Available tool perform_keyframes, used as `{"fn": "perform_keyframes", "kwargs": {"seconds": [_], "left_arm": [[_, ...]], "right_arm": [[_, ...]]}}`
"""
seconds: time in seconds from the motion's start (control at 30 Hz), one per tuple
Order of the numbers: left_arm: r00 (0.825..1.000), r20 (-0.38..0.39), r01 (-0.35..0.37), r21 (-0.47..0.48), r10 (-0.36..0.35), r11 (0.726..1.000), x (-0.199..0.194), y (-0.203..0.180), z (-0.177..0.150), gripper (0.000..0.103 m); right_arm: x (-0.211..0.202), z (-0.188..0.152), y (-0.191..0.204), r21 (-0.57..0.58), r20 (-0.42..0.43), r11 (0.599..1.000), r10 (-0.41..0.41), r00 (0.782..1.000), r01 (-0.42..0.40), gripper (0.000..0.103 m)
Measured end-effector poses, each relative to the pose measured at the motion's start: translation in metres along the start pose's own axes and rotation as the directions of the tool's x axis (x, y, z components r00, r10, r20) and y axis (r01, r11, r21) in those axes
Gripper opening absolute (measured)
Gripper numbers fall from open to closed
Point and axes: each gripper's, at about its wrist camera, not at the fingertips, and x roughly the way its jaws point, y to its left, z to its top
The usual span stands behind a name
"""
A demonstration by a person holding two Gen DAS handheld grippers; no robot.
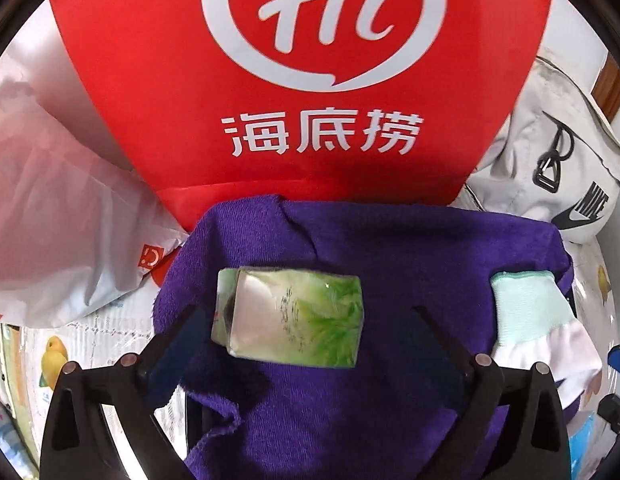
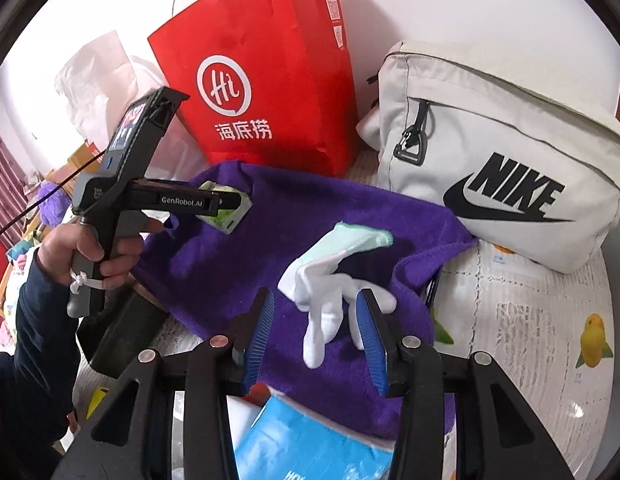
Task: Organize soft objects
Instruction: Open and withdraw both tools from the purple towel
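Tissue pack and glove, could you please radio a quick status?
Left gripper open, straddling tissue pack on purple towel. Right gripper open around white glove. Nothing gripped; no obstruction.

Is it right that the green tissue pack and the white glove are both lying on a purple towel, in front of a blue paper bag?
Nearly. The tissue pack and the white glove do lie on the purple towel, but the paper bag behind them is red, not blue, with a white "Hi" logo. Both wrist views show it; the left wrist view shows it closest.
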Motion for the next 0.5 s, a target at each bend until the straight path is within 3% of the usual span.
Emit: {"fn": "perform_keyframes", "kwargs": {"seconds": [0.2, 0.33, 0.5], "left_arm": [[0.999, 0.039, -0.004, 0.0, 0.004, 1.0, -0.031, -0.002, -0.013, 0.101], [0.995, 0.078, 0.065, 0.018, -0.066, 0.998, -0.064, -0.004, -0.03, 0.101], [0.986, 0.134, 0.096, 0.034, -0.1, 0.995, -0.11, 0.004, -0.06, 0.101]], "right_arm": [[-0.008, -0.012, 0.01, 0.003, 0.0, 1.0, -0.016, 1.0, 0.016, 0.043], [-0.021, -0.021, 0.02, 0.007, 0.01, 1.0, -0.024, 1.0, 0.024, 0.043], [-0.043, -0.036, 0.039, 0.006, 0.024, 1.0, -0.028, 0.999, 0.028, 0.044]]}}
